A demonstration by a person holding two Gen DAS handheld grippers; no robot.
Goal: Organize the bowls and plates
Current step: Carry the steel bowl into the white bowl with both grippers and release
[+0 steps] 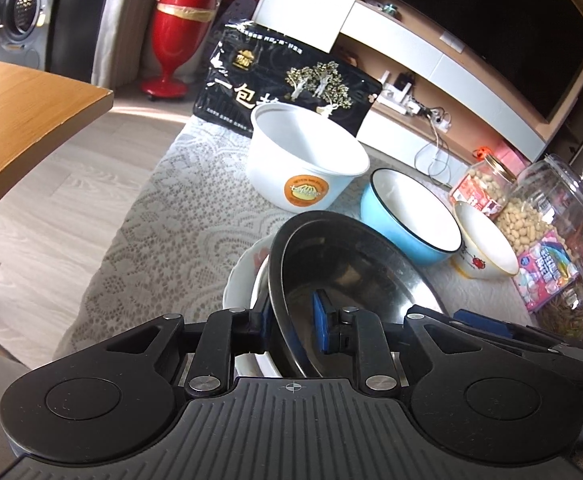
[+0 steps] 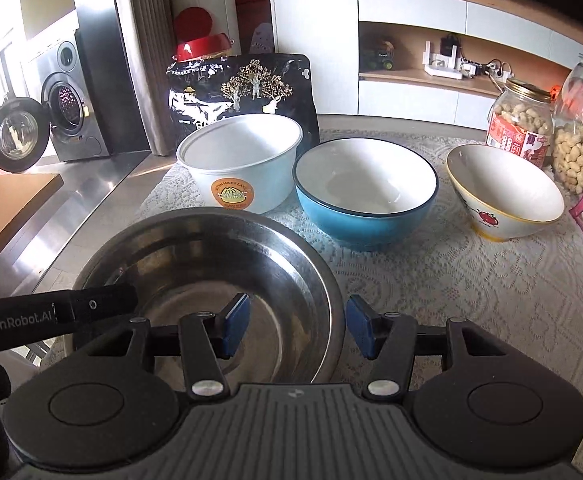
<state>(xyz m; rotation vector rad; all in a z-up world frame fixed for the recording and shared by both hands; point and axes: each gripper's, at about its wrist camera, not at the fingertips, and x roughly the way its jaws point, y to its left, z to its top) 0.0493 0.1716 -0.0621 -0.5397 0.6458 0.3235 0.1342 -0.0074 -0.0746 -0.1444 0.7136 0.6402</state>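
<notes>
Currently, the steel bowl (image 2: 211,276) sits near the left front edge of the table (image 2: 471,300), which is covered by a lace cloth. In the left wrist view the bowl (image 1: 351,272) is tilted and leans over white dishes (image 1: 243,280) lying under it at the table's left edge.

The left gripper (image 1: 293,316) is clamped on the steel bowl's near rim: one blue pad (image 1: 320,316) lies inside the bowl, and the other is outside the wall, mostly hidden by it. The jaws stand narrow.

The right gripper (image 2: 297,326) straddles the bowl's right rim, one pad (image 2: 235,324) inside and the other outside over the cloth. The jaws stand partly open, with a gap on each side of the rim; no pressure on the metal can be seen.

Behind the steel bowl, toward the far edge, stand three more bowls in a row: a white paper bowl (image 2: 243,164) with an orange label at the left, a blue bowl (image 2: 365,192) just beside it in the middle, and a cream bowl (image 2: 505,196) with a red fruit print, set apart toward the right edge.

A black printed bag (image 2: 243,88) stands upright at the far edge, touching or just behind the paper bowl. Jars of peanuts (image 2: 521,122) stand at the far right corner.
</notes>
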